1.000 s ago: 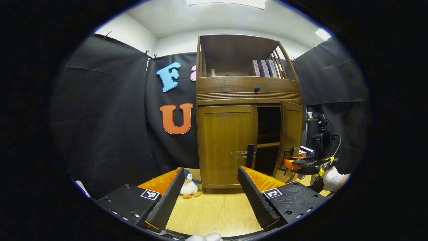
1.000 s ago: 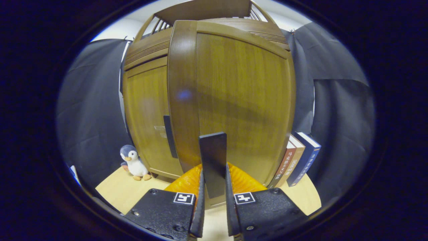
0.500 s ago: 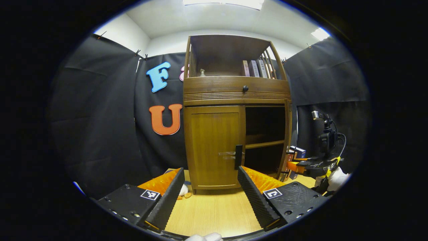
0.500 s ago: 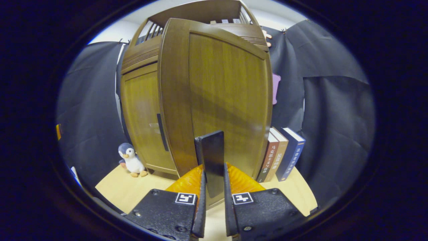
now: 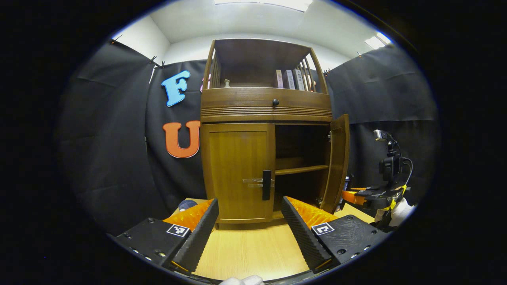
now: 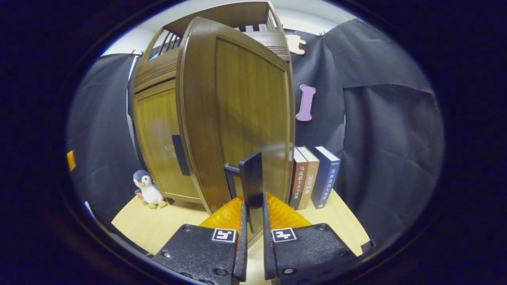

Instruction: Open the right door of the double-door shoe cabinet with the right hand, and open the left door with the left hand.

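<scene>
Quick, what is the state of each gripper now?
Left gripper: open, holding nothing.
Right gripper: shut on the right door handle.

In the left gripper view, the shoe cabinet (image 5: 266, 130) stands ahead of the spread jaws, its left door (image 5: 237, 172) between them and its right door (image 5: 336, 162) beyond the right-hand jaw. In the right gripper view, a penguin toy (image 6: 147, 190) sits left of the jaws and books (image 6: 315, 176) right.

Brown wooden cabinet (image 5: 237, 170), black handle (image 5: 266, 185), seemingly grey-white penguin (image 6: 147, 192)
</scene>
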The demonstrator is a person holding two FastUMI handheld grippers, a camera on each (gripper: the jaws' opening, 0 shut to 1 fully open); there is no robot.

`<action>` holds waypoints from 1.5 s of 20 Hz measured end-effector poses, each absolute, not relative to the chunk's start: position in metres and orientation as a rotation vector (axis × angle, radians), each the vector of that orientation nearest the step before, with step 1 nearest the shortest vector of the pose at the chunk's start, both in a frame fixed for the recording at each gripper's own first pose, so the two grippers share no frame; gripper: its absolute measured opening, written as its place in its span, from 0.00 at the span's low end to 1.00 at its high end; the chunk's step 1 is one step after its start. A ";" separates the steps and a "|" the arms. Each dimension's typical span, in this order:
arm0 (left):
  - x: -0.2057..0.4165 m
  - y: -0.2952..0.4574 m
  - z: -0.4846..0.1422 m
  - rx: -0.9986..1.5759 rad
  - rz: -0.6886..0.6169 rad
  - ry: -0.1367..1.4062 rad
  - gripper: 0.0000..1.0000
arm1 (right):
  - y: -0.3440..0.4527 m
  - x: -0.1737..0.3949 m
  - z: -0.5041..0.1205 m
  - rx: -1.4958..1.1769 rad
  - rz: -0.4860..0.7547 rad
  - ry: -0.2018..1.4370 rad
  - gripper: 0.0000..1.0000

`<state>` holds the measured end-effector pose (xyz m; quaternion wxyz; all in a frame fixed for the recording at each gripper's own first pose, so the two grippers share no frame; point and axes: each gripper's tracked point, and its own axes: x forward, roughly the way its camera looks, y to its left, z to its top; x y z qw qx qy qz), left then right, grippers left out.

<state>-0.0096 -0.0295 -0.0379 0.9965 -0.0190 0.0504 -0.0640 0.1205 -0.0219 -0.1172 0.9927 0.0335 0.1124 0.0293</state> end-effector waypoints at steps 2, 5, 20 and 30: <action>-0.008 -0.038 -0.038 -0.043 -0.145 0.109 0.96 | -0.031 0.118 -0.118 0.067 0.056 0.224 0.16; -0.006 -0.052 -0.035 -0.035 -0.159 0.109 0.96 | -0.042 0.114 -0.118 0.063 0.044 0.217 0.12; 0.006 -0.172 -0.023 -0.039 -0.127 0.127 0.96 | -0.162 0.116 -0.114 0.063 0.117 0.251 0.04; 0.000 -0.188 -0.031 -0.048 0.021 0.152 0.96 | -0.186 0.123 -0.114 0.048 0.296 0.267 0.04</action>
